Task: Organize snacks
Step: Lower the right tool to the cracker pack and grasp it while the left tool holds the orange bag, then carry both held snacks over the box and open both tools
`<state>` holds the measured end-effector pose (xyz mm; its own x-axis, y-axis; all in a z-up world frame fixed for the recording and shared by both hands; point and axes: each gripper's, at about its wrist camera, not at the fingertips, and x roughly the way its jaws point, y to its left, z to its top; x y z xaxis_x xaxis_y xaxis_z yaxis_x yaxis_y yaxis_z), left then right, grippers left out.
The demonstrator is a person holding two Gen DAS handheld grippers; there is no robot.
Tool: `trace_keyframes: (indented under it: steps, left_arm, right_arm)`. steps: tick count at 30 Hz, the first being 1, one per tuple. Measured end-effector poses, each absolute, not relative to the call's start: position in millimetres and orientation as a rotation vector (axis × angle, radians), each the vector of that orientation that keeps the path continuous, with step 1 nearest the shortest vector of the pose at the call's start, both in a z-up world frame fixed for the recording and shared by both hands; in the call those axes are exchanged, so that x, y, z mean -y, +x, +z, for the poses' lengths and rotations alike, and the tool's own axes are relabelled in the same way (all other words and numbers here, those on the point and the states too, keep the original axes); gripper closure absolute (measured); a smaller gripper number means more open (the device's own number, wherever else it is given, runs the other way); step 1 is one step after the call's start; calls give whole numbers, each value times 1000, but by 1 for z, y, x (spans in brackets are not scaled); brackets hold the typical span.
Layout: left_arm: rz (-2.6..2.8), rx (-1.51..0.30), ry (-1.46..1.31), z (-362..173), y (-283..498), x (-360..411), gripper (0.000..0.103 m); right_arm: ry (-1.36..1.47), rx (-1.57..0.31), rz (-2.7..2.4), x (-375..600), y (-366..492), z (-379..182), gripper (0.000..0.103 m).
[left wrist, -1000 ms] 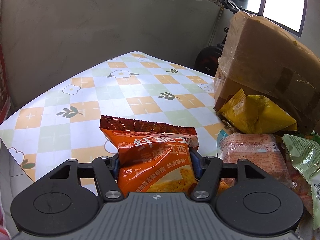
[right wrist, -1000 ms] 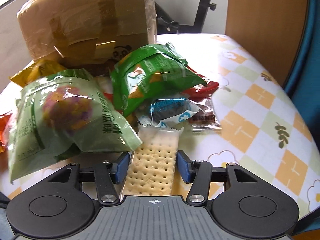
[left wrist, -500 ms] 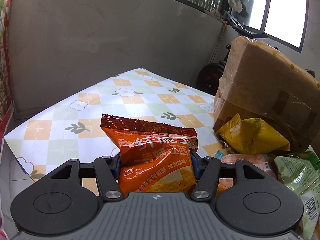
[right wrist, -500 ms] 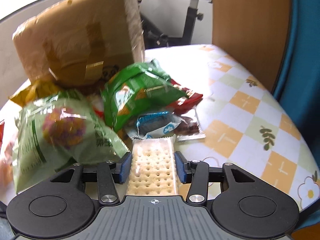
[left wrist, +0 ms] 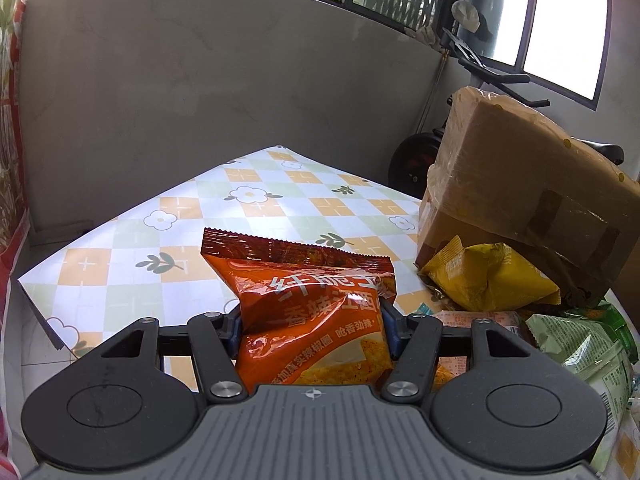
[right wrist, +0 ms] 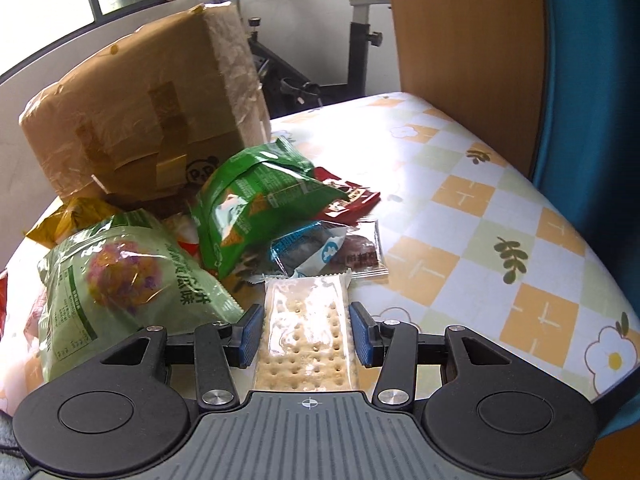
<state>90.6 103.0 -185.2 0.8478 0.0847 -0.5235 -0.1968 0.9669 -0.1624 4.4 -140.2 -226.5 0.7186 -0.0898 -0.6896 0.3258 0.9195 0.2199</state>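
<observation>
Both packets have been raised clear of the pile beside the box (right wrist: 136,128): the chips (left wrist: 312,320) are clenched in the left tongs (left wrist: 310,330), the crackers (right wrist: 306,340) in the right tongs (right wrist: 306,334), so placement is judged next.

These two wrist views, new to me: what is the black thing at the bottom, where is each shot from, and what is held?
The black shape is a hand-held gripper that a person carries, one per hand; each camera looks forward along its fingers. In the left view, the left hand-held gripper pinches an orange snack bag above the checkered table. In the right view, the right hand-held gripper has a cracker packet between its blue pads, beside a pile of snack bags and a taped cardboard box.
</observation>
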Motion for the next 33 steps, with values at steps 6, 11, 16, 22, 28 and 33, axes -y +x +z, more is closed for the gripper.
trace_keyframes:
  steps: [6, 11, 16, 22, 28, 33]
  left_arm:
    - [135, -545, -205, -187, 92, -101, 40]
    - [127, -557, -198, -189, 92, -100, 40]
    - [122, -563, -195, -191, 93, -99, 40]
    - [120, -560, -196, -190, 92, -100, 40]
    - [131, -517, -185, -184, 87, -100, 40]
    - [123, -436, -124, -166, 81, -97, 40]
  right_arm:
    - [407, -726, -310, 160, 0, -233, 60]
    - [430, -695, -359, 171, -4, -234, 60]
    - [439, -698, -371, 173, -6, -239, 60]
    - [416, -694, -314, 158, -5, -234, 61]
    - [413, -588, -251, 150, -12, -204, 61]
    - [387, -518, -220, 151, -8, -177, 60]
